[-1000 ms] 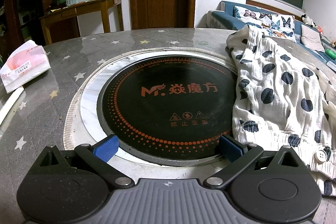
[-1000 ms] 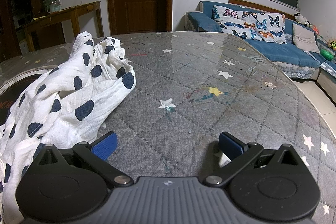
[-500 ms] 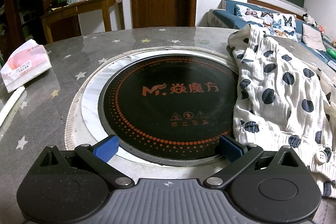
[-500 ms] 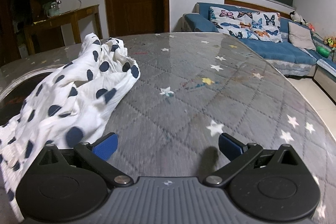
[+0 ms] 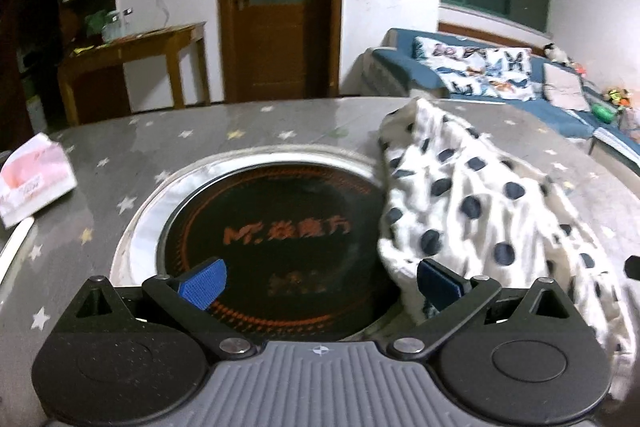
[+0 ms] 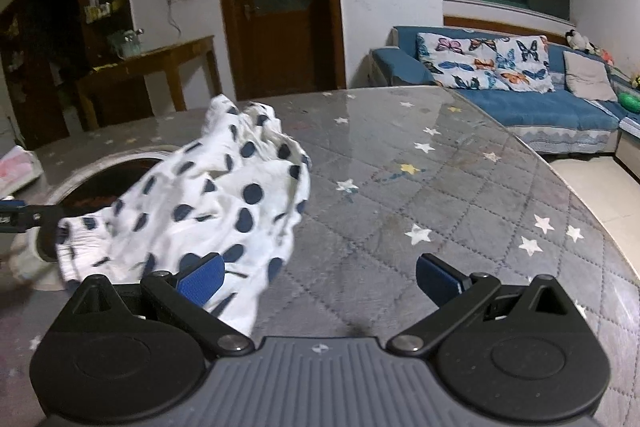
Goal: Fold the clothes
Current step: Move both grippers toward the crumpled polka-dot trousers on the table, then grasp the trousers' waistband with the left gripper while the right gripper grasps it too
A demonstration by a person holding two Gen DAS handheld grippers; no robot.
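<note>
A crumpled white garment with dark blue polka dots (image 5: 476, 211) lies on the round grey star-patterned table (image 5: 120, 163), its left edge over the rim of the black induction cooker (image 5: 272, 235). My left gripper (image 5: 320, 283) is open above the cooker, its right pad beside the garment's near hem. In the right wrist view the same garment (image 6: 212, 203) lies left of centre. My right gripper (image 6: 318, 279) is open over the bare table, with its left pad at the cloth's near edge. The left gripper's tip (image 6: 24, 217) shows at the far left.
A pink tissue pack (image 5: 34, 177) lies at the table's left edge. The table's rounded right edge (image 6: 568, 179) drops to a tiled floor. Behind stand a blue sofa with butterfly cushions (image 6: 500, 79), a wooden side table (image 5: 136, 63) and a brown door (image 5: 280, 3).
Both grippers have risen and pulled back from the table, so the garment and cooker look farther away. The right gripper has swung left toward the garment. Both stay open.
</note>
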